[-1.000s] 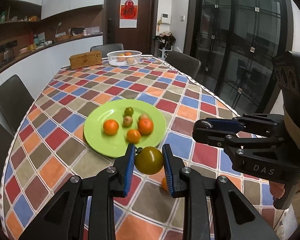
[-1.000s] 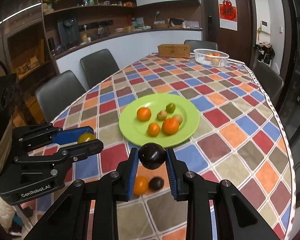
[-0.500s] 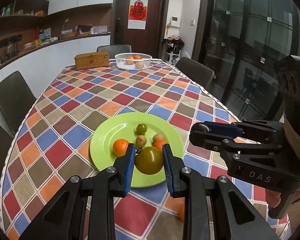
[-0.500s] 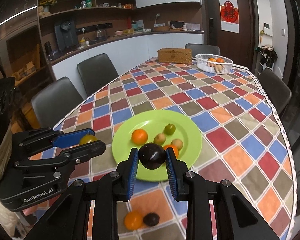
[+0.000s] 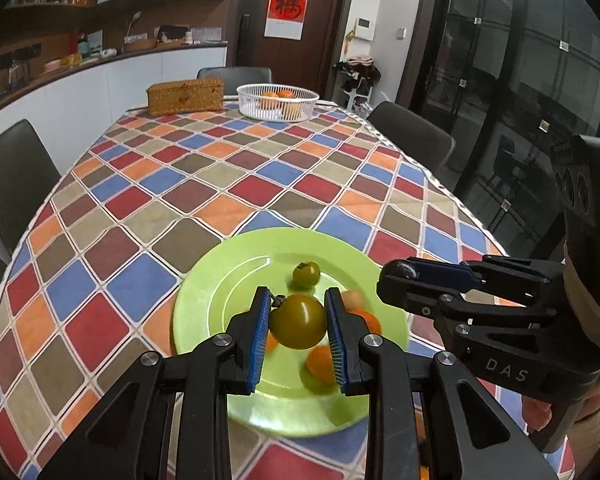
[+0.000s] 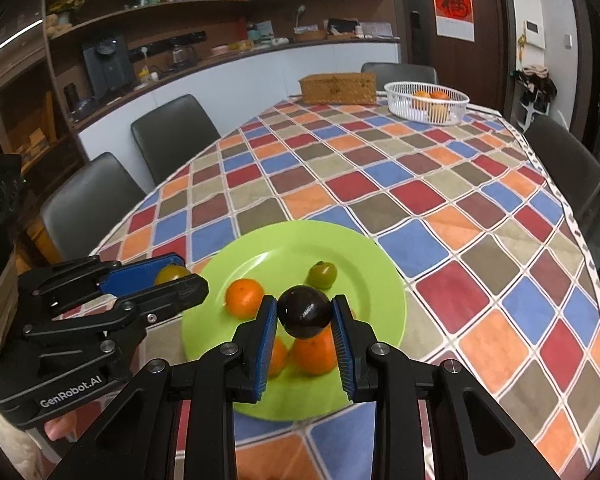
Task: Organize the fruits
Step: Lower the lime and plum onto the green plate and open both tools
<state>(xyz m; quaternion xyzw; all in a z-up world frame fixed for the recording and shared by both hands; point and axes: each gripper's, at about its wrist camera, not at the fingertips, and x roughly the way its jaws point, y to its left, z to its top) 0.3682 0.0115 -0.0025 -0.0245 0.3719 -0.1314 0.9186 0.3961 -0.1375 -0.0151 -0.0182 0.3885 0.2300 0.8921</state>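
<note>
In my left gripper (image 5: pixel 298 322) I hold a round olive-green tomato (image 5: pixel 298 321) with a dark stem end, pinched between the two blue ribbed pads (image 5: pixel 259 334), which press on it from either side. It hangs above the near part of the round lime-green plate (image 5: pixel 204 300) on the table's chequered cloth of red, blue, orange and tan diamonds (image 5: pixel 148 196). From the right wrist view the same left gripper (image 6: pixel 172 278) shows at the plate's left edge with the tomato's yellowish top just visible between its fingers.

On the plate lie a whole orange mandarin (image 6: pixel 244 297) toward the left, a small green tomato (image 6: pixel 322 275) further back, and a larger orange fruit (image 6: pixel 314 350) near the front, partly behind my right fingers. Another orange piece (image 6: pixel 278 356) sits just beside it, half hidden by the left pad.

My right gripper (image 6: pixel 305 312) is closed on a dark, nearly black round fruit (image 6: pixel 305 312) with a glossy skin, squeezed between its blue pads (image 6: pixel 342 346) over the plate's near half. In the left wrist view that gripper (image 5: pixel 404 274) reaches in from the right over the plate's right rim, the dark fruit peeking out at its tip.

At the far end of the table stand a woven wicker box (image 6: pixel 338 87) and, just right of it, a white plastic mesh basket (image 6: pixel 426 103) with oranges inside. Dark padded chairs (image 6: pixel 172 132) line the table's sides.
</note>
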